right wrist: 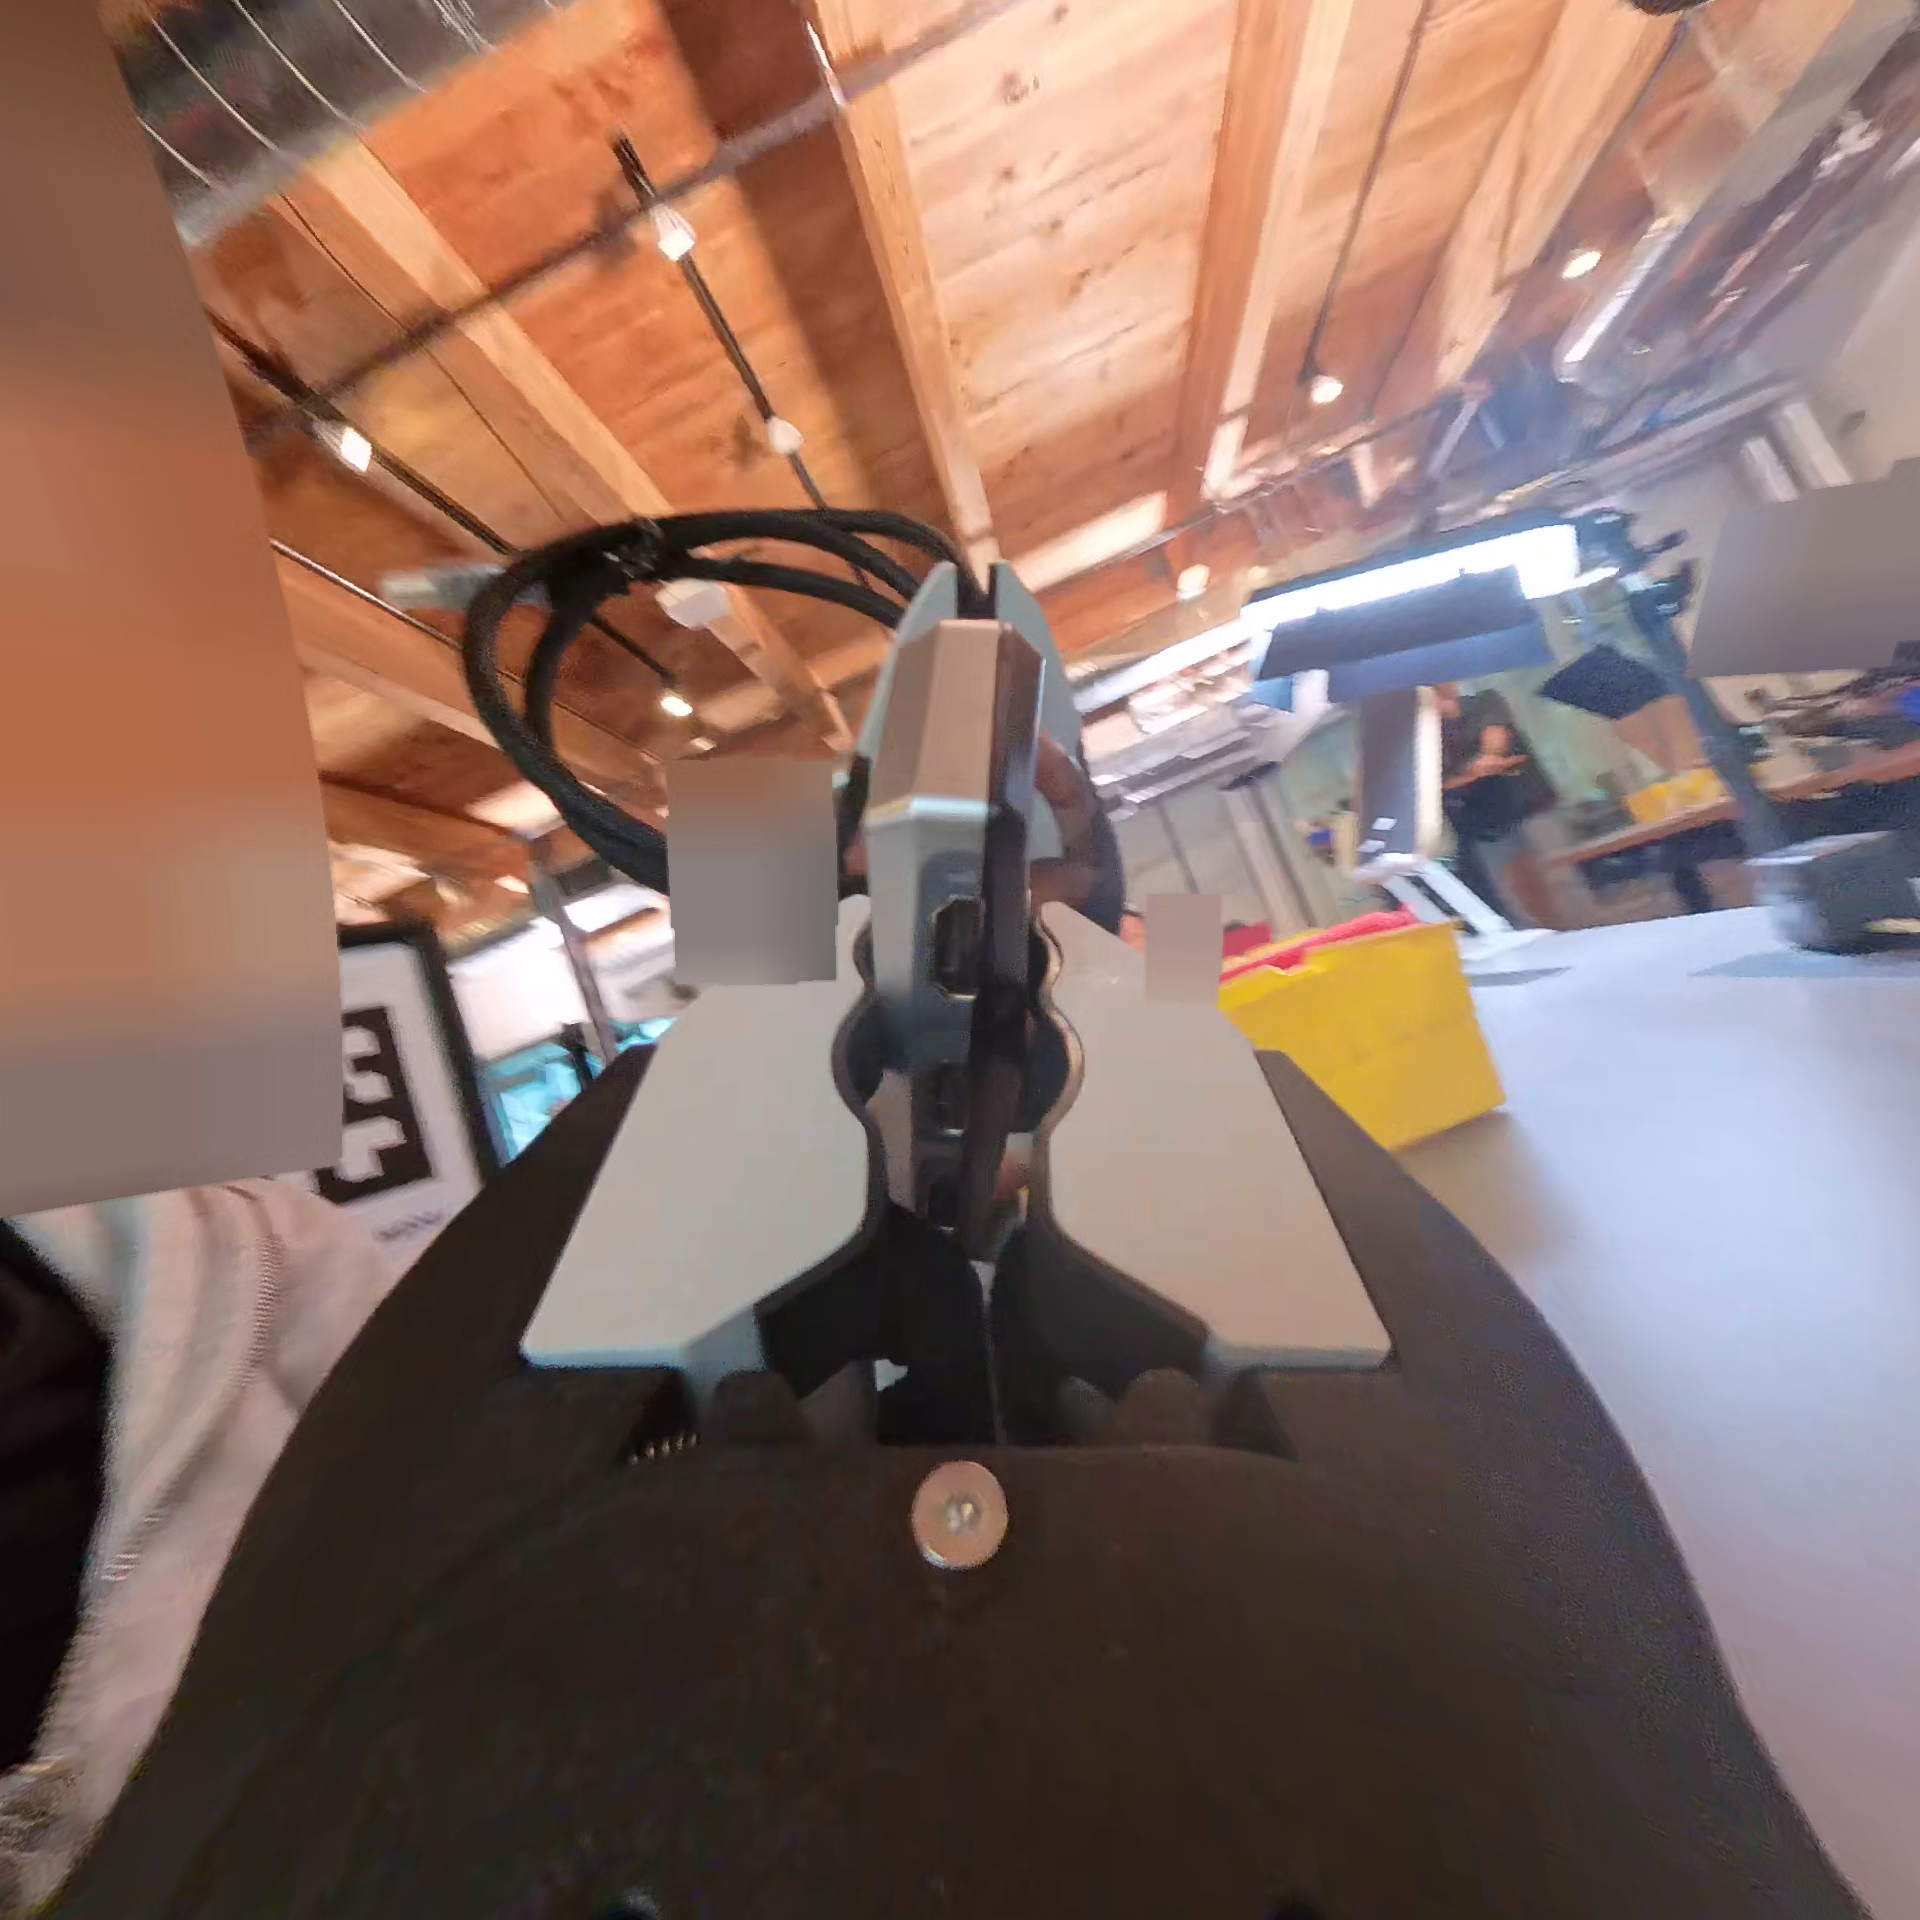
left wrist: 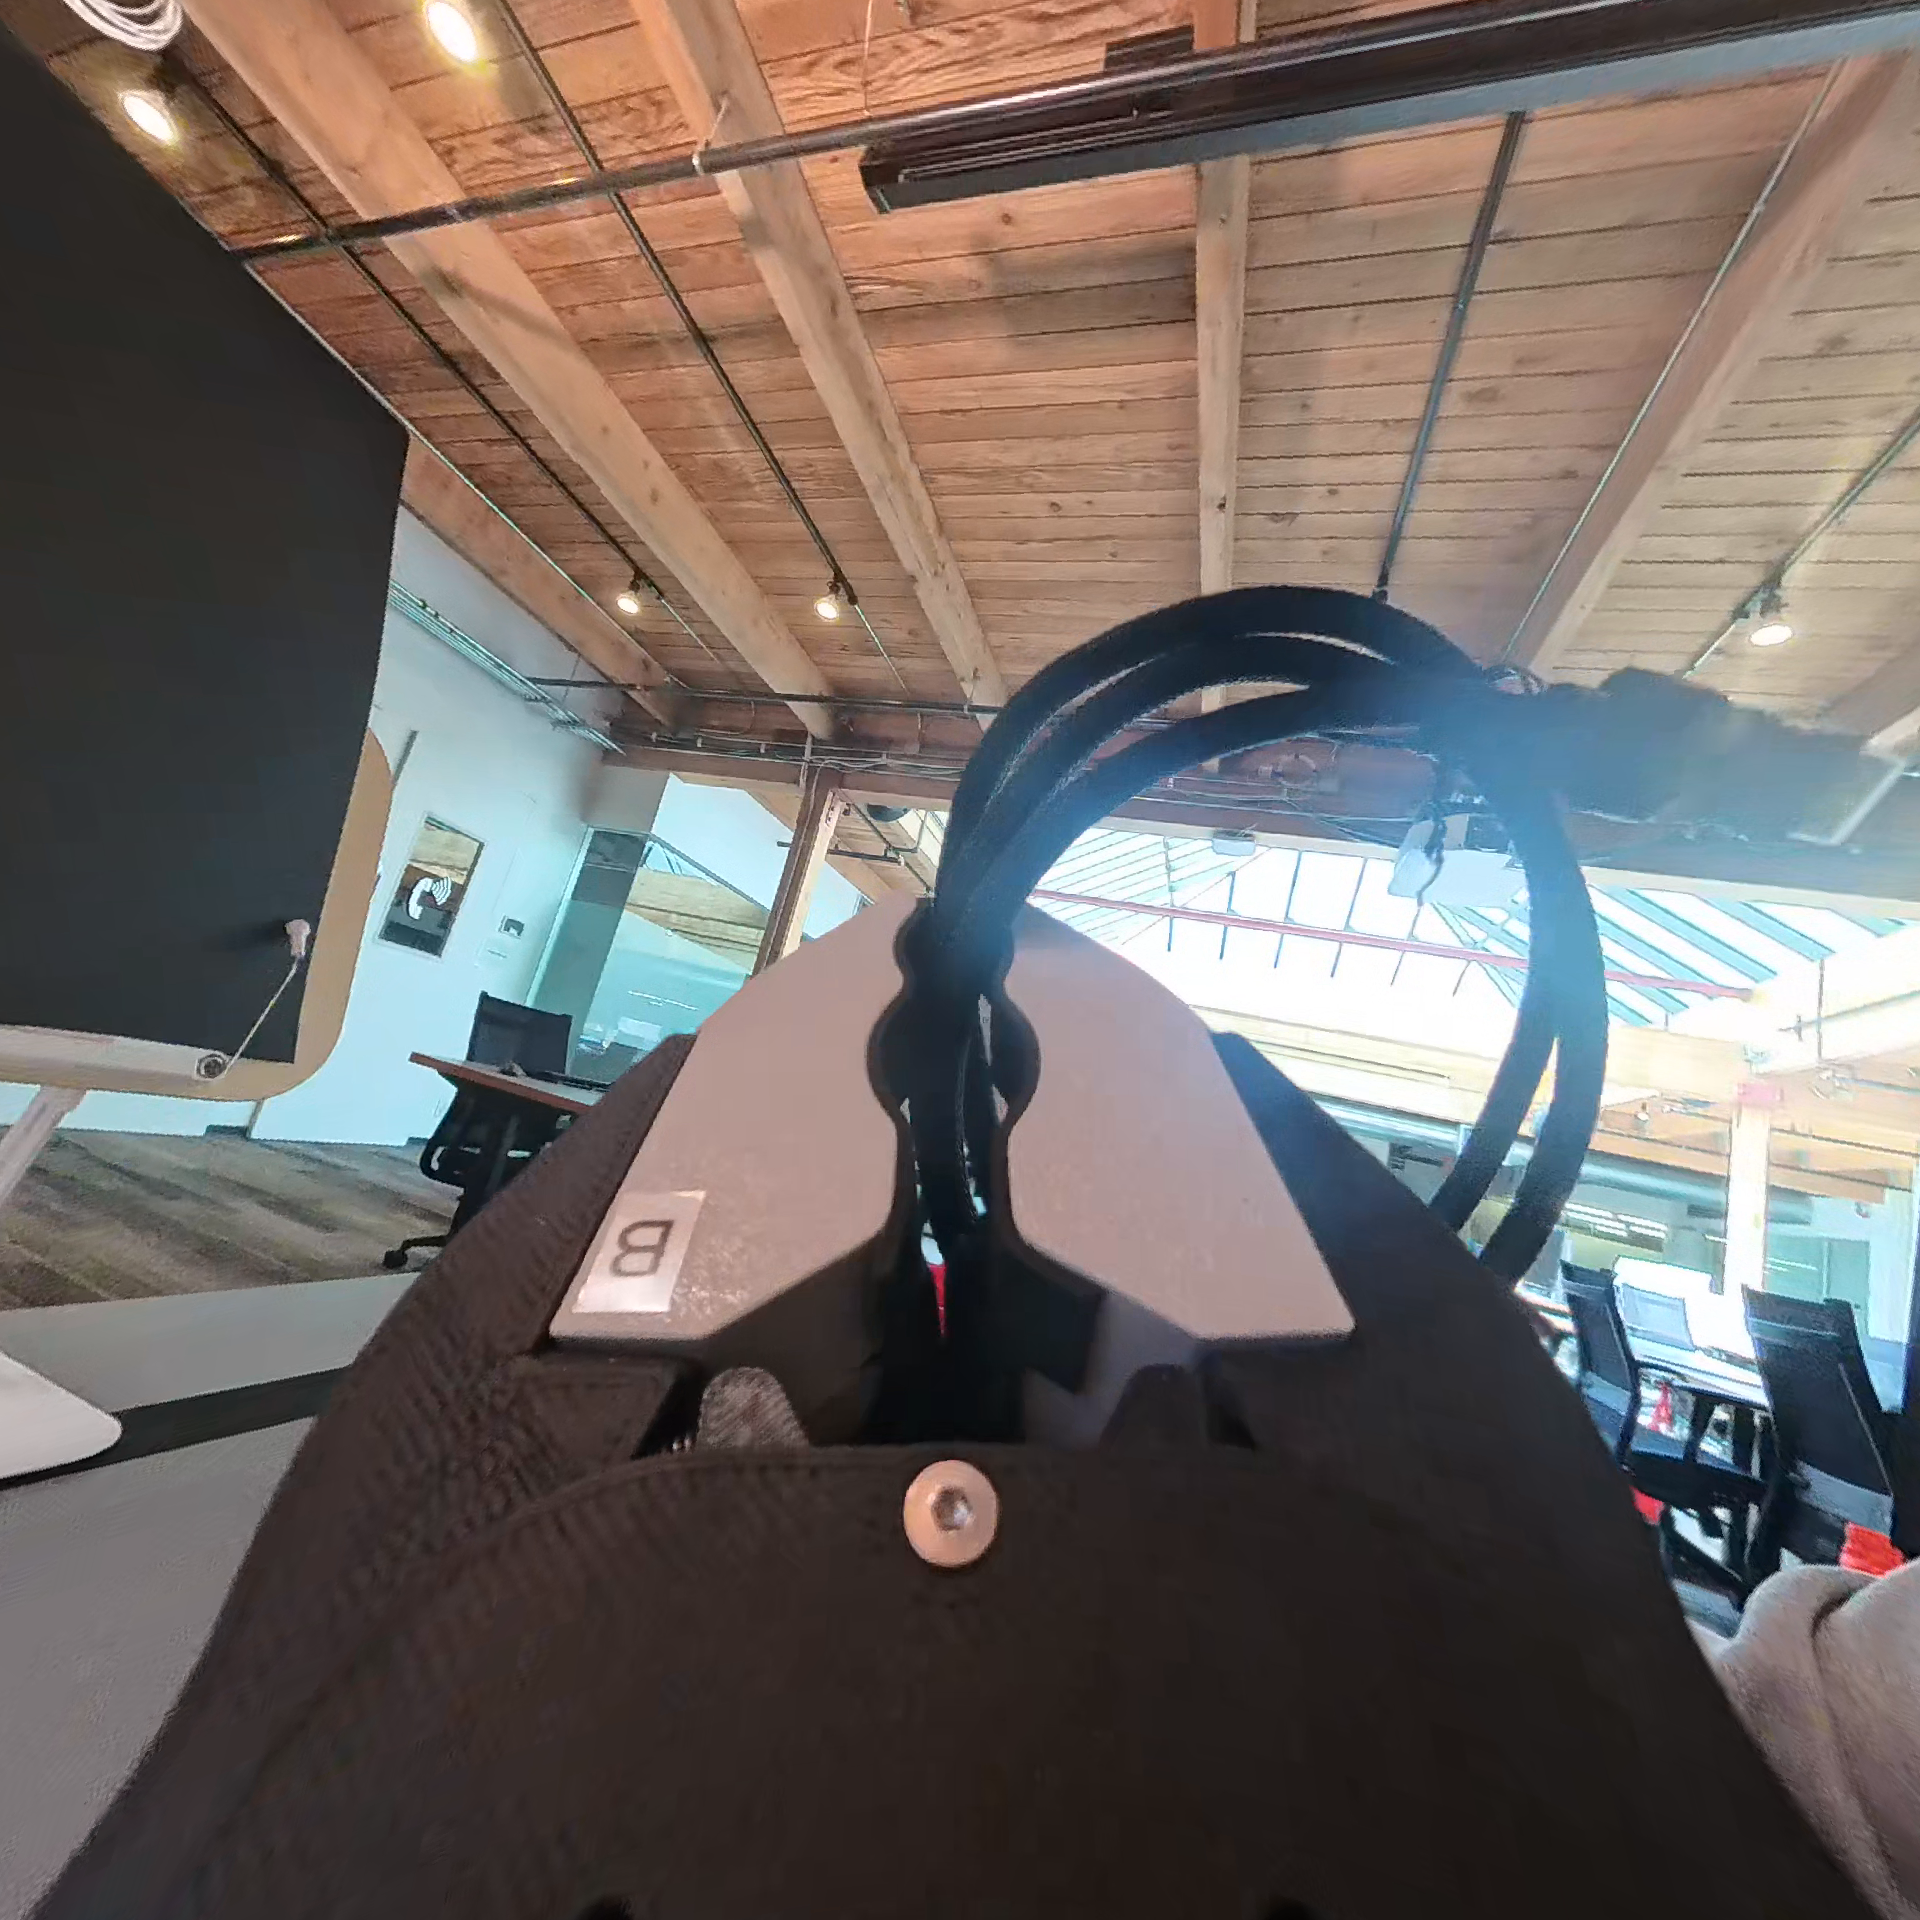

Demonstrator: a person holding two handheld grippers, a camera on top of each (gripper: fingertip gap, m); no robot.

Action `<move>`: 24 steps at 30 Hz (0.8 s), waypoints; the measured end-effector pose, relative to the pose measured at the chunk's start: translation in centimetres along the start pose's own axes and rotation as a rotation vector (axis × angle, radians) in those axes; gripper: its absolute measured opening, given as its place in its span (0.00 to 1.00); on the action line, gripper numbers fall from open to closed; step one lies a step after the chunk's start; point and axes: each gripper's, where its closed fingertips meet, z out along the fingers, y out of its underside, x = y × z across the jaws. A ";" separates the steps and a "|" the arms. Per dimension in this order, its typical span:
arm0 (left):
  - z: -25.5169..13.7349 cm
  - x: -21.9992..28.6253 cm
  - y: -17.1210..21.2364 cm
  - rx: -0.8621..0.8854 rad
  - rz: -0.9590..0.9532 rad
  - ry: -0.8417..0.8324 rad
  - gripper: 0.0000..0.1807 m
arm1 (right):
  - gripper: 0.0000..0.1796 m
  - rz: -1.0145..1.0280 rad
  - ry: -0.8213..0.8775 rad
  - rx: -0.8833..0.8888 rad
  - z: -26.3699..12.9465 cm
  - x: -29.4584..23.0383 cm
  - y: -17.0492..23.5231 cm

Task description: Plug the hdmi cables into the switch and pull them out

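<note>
In the left wrist view my left gripper is shut on a coiled black HDMI cable. The coil loops up and to the right above the grey fingers, against the ceiling. In the right wrist view my right gripper is shut on the grey HDMI switch. The switch stands on edge between the fingers, with an open port facing the camera. The cable coil also shows there, behind and left of the switch. No plug end is visible in either view.
A yellow bin sits on the grey table to the right. A black panel stands at the left. A grey sleeve is at the lower right. A black-and-white marker board and people are farther off.
</note>
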 end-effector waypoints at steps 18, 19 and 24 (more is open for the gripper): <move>-7.4 -13.0 -1.0 -0.073 -0.116 -0.632 0.26 | 0.13 -2.058 1.093 -0.855 -8.5 4.7 -12.6; -7.5 -12.7 -1.4 -0.053 -0.100 -0.633 0.26 | 0.12 -2.040 1.123 -0.964 -9.2 5.9 -12.2; -7.0 -12.3 -0.5 -0.098 -0.113 -0.605 0.26 | 0.12 -1.940 1.167 -1.374 -11.9 9.3 -9.3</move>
